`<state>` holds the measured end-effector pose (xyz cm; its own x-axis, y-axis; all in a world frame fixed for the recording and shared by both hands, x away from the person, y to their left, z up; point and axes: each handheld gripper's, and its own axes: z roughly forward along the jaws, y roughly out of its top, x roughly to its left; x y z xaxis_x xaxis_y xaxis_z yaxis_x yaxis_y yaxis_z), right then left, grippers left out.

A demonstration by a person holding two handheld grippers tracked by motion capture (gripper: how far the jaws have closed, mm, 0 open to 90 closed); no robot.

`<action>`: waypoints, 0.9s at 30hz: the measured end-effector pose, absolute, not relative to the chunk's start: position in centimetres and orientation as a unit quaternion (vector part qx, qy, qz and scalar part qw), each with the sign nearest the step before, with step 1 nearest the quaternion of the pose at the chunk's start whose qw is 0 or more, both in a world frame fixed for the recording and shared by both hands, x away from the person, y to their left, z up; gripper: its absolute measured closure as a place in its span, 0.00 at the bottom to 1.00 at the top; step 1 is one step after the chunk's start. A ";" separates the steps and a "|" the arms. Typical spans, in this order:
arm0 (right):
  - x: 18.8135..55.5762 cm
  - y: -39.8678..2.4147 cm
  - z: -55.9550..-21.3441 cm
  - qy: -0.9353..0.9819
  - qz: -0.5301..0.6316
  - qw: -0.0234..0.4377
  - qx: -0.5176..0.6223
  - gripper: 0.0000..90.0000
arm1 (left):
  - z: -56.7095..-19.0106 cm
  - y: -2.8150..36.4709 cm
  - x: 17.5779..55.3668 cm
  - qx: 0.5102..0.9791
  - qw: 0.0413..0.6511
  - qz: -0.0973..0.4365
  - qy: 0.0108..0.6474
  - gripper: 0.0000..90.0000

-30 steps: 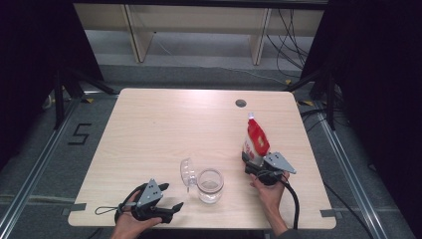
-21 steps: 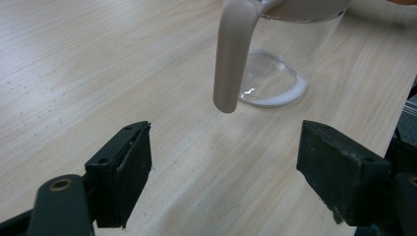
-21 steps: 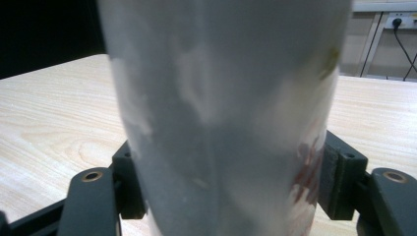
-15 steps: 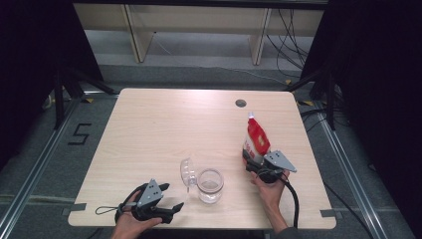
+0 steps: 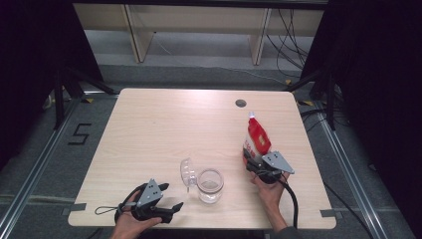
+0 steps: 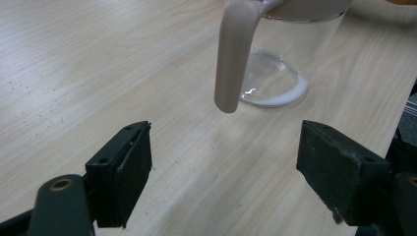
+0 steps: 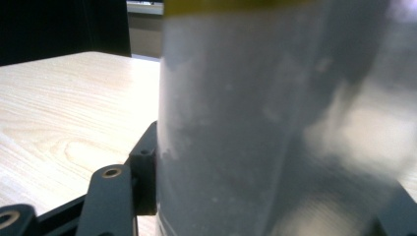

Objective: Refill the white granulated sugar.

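Observation:
A red-labelled bottle (image 5: 258, 137) with a white cap stands near the table's right edge, leaning slightly. My right gripper (image 5: 252, 162) is shut on its lower part. In the right gripper view the bottle's pale body (image 7: 275, 113) sits close up between the jaws, under a yellow band. A clear glass pitcher (image 5: 209, 185) stands at the front middle with its clear lid (image 5: 187, 172) tipped open on the left. My left gripper (image 5: 171, 212) rests at the front left, open and holding nothing. Its jaws (image 6: 223, 162) face the pitcher's beige handle (image 6: 231, 54) from a short way off.
The light wooden table (image 5: 164, 129) has a small dark round hole (image 5: 241, 103) near its far right. Black curtains hang on both sides, and shelving legs and cables lie on the floor beyond the far edge.

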<state>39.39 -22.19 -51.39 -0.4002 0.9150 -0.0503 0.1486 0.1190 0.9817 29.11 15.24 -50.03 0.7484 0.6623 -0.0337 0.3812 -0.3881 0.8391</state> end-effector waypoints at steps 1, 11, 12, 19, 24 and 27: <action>39.3 -22.2 -51.4 0.653 0.521 0.368 0.410 0.45 | -50.0 15.2 29.1 0.817 0.455 0.154 0.320 0.23; 37.8 -22.9 -50.2 0.690 0.504 0.345 0.388 0.47 | -50.1 15.2 29.1 0.818 0.453 0.157 0.318 0.23; 37.6 -22.8 -50.2 0.691 0.503 0.345 0.388 0.47 | -50.2 15.1 29.0 0.812 0.462 0.153 0.321 0.23; 34.8 -23.6 -48.7 0.728 0.471 0.378 0.326 0.48 | -50.2 15.3 29.2 0.815 0.456 0.154 0.322 0.23; 33.0 -23.6 -47.2 0.746 0.423 0.437 0.272 0.48 | -50.0 15.3 29.1 0.818 0.454 0.156 0.316 0.24; 32.1 -23.6 -46.5 0.746 0.412 0.457 0.254 0.48 | -50.1 15.4 29.2 0.818 0.454 0.156 0.317 0.24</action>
<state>32.07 -23.56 -46.52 -0.4532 0.7562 -0.4720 0.0025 0.5305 0.8477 29.23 15.37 -50.10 0.7507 0.6598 -0.0335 0.3773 -0.3866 0.8415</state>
